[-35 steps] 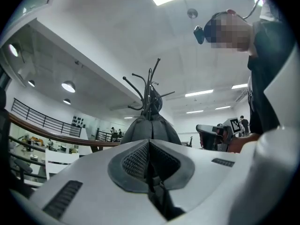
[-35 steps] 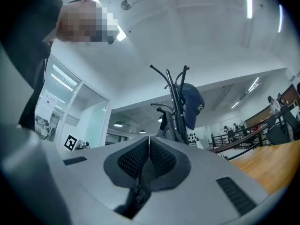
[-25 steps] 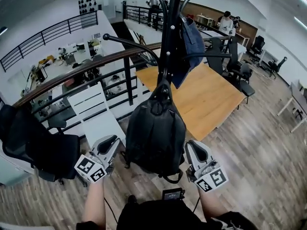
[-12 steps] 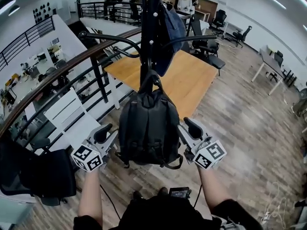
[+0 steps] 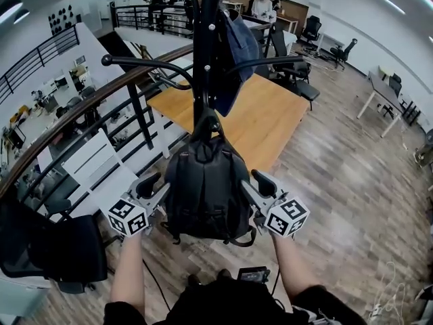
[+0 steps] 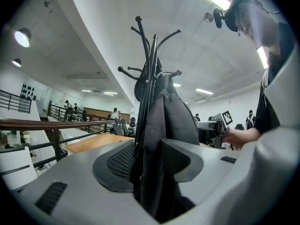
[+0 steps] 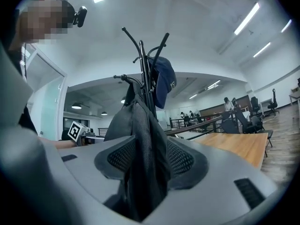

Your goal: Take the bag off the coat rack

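Black bag (image 5: 205, 189): hangs by its top loop low on the coat rack (image 5: 204, 53) pole.
Left gripper (image 5: 155, 184), right gripper (image 5: 255, 181): jaws spread, just opened, each straddling one side edge of the bag, unclamped.
Railing (image 5: 101, 95) close left; open floor (image 5: 352, 181) right.

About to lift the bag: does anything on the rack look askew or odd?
Nothing stands out. The black fabric backpack hangs straight from the black metal coat rack; the navy blue cap sits higher up.
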Motion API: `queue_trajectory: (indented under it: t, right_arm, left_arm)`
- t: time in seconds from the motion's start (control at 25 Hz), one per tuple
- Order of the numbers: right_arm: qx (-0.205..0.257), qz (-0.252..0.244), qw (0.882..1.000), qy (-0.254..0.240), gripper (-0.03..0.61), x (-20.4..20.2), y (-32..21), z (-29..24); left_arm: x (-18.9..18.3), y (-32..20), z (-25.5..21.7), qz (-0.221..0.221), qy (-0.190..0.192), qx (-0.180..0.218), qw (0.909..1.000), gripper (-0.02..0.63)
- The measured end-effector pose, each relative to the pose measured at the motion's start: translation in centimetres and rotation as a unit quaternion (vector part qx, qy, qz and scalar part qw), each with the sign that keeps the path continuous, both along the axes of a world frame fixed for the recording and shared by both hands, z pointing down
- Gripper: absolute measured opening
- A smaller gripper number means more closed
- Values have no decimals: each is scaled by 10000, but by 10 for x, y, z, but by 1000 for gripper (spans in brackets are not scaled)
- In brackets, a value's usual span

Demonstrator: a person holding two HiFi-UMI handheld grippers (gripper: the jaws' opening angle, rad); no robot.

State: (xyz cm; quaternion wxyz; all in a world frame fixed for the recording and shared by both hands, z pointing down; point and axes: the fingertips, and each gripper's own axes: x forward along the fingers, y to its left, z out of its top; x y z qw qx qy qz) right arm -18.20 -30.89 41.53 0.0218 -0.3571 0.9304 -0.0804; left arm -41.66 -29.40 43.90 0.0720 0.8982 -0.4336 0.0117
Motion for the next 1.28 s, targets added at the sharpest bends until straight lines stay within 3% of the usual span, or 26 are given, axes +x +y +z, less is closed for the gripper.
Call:
queue_trajectory:
  t: [0.28, 0.48, 0.76, 1.04, 1.28]
  right_arm:
    - [-9, -23, 10000, 17, 196, -8, 2, -1]
    - [-70, -108, 9992, 388, 196, -20, 4, 7]
    - [-88, -119, 9996, 234, 129, -22, 1, 11]
    - [-17, -185, 9998, -16, 86, -21, 4, 6]
    - [132, -167, 9995, -226, 71, -16, 8, -5]
  left_arm:
    - [14, -4, 3, 21, 102, 12, 9999, 186]
    - [18, -12, 7, 4, 233, -27, 9997, 184]
    - [22, -11, 8, 187, 238, -93, 9995, 141]
    - [24, -1, 1, 57, 69, 160, 9998, 82]
    - [25, 12, -13, -13, 151, 251, 9996, 67]
